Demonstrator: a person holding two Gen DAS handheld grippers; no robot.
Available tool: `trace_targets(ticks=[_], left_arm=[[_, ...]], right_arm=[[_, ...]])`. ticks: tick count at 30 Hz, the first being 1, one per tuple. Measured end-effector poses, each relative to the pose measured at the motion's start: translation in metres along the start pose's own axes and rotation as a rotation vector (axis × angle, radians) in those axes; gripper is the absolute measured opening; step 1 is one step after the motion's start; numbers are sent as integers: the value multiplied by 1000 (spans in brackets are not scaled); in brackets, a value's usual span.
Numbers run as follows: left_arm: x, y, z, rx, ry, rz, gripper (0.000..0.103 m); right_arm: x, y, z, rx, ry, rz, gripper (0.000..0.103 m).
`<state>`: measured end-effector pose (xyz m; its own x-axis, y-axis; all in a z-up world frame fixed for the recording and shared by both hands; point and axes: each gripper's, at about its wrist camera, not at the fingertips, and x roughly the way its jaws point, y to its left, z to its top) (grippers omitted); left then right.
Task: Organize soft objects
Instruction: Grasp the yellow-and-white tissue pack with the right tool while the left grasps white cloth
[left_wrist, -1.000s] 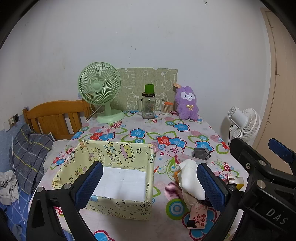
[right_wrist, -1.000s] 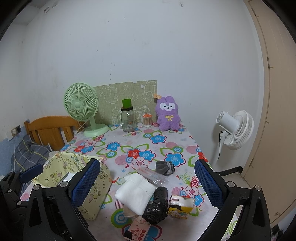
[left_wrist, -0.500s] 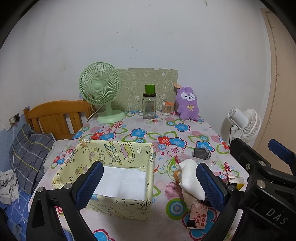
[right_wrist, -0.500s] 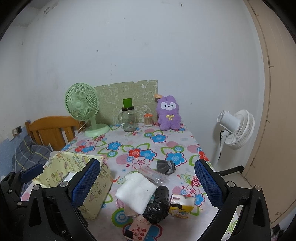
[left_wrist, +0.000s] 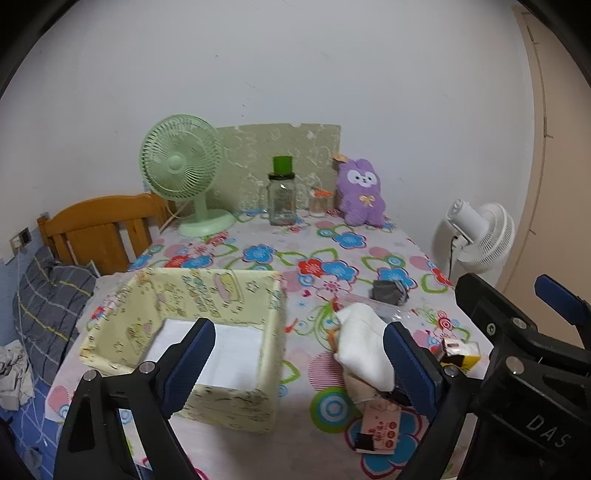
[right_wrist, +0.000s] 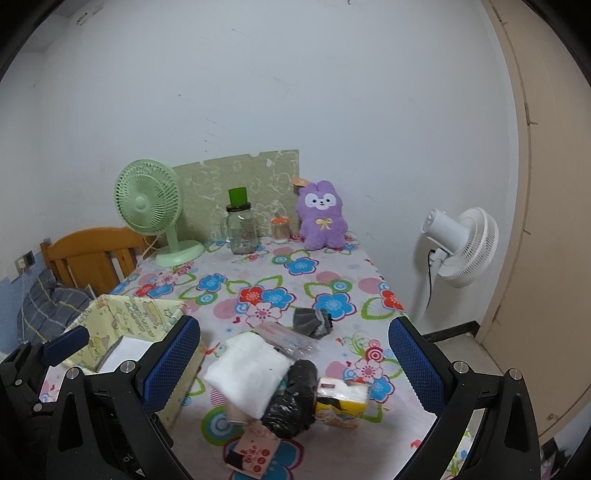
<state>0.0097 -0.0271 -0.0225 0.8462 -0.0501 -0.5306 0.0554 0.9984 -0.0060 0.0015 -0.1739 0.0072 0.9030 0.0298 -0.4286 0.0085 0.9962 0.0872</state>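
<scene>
Right now my right gripper (right_wrist: 295, 369), fingers apart and empty, sits nearest the white towel (right_wrist: 251, 373) at 12 o'clock; the yellow box (left_wrist: 184, 321) lies at 9 o'clock beneath my likewise open left gripper (left_wrist: 295, 365).

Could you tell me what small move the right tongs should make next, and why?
Probably lower the right tongs onto the folded white cloth and close on it. Both tongs are open and empty, the cloth lies on top of the pile right beneath them, and the yellow fabric box beside it, to the left, holds no soft items yet.
</scene>
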Motion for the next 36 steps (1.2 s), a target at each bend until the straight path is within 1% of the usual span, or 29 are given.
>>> trace_targets(ticks=[13,22,24,30,31,34,36], left_arm=[[26,-33,-15,49,72,-37,89],[44,-53,-23,100,107,-27,86],[47,-57,-25,115,108,-12,86],[61,-62,-30,131,139,-11,85],[63,-63,-31,131,144,-11,85],[69,-66,-33,136,162,-14,85],[74,-68,-35,144,177,-15,85]], right_arm=[[14,-26,-16,15,41,-31,102],[33,-40,-29,43,96,-30,100],[38,-41,-32,46,114,-28,98],[53,-47,-39,67,156,-27,97],[56,-48,-40,71,162,-28,96],[63,-51,-43,79,185,-24,88],[68,-51,-45,82,202,-23,87]])
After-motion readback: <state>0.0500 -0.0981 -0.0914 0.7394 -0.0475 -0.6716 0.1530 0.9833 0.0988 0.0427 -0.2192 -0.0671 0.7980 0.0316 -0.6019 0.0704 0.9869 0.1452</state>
